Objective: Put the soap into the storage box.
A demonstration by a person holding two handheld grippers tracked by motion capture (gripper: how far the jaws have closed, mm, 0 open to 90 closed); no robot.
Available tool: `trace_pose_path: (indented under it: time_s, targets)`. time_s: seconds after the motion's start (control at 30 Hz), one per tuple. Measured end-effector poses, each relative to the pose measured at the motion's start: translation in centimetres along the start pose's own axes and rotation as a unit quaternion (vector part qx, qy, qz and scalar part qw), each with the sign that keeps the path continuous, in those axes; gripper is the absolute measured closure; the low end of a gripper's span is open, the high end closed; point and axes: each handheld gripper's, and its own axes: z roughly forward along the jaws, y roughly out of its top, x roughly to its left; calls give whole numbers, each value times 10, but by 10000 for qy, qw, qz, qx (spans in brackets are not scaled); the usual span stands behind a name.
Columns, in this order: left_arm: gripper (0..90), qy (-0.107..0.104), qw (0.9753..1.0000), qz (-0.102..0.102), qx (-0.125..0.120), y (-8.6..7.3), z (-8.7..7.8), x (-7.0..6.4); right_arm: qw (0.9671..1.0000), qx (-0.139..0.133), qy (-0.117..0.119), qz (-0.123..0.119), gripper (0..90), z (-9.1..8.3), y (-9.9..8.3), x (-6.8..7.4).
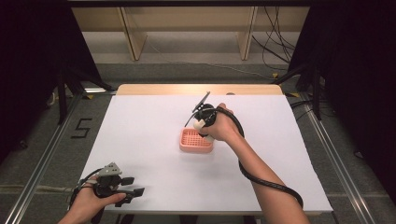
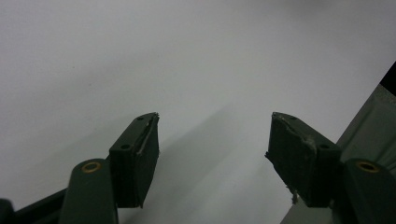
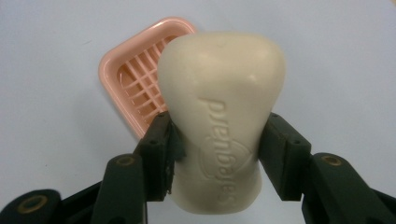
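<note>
Soap bar (image 3: 219, 121) clamped at its narrow waist by right gripper (image 3: 217, 154), held above pink soap dish (image 3: 133, 79) mid-table, likely for lowering in. Right wrist bent, jaws pointing down. Left gripper (image 1: 127, 185) rests near table's front edge, jaws wide apart, empty.

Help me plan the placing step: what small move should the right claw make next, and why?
Probably lower the right claw straight down: it grips the soap bar above the pink soap dish, which lies open and empty beneath.
</note>
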Motion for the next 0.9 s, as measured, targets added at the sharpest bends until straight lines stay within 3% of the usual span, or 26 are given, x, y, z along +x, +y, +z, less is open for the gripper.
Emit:
trace_pose_path:
  time_s: [0.17,0.23,0.3,0.9]
  targets:
    - [333,-1,10000,7,11,0,0,0,10000,35,6,32,506,1,1,1]
    - [333,67,10000,43,39,0,0,1,9999,2,26,-110,506,3,2,0]
    - [333,10,10000,-3,-57,0,0,0,9999,-1,11,-105,506,3,3,0]
    - [333,10,10000,-13,-48,0,1,0,9997,77,88,-217,505,12,8,2]
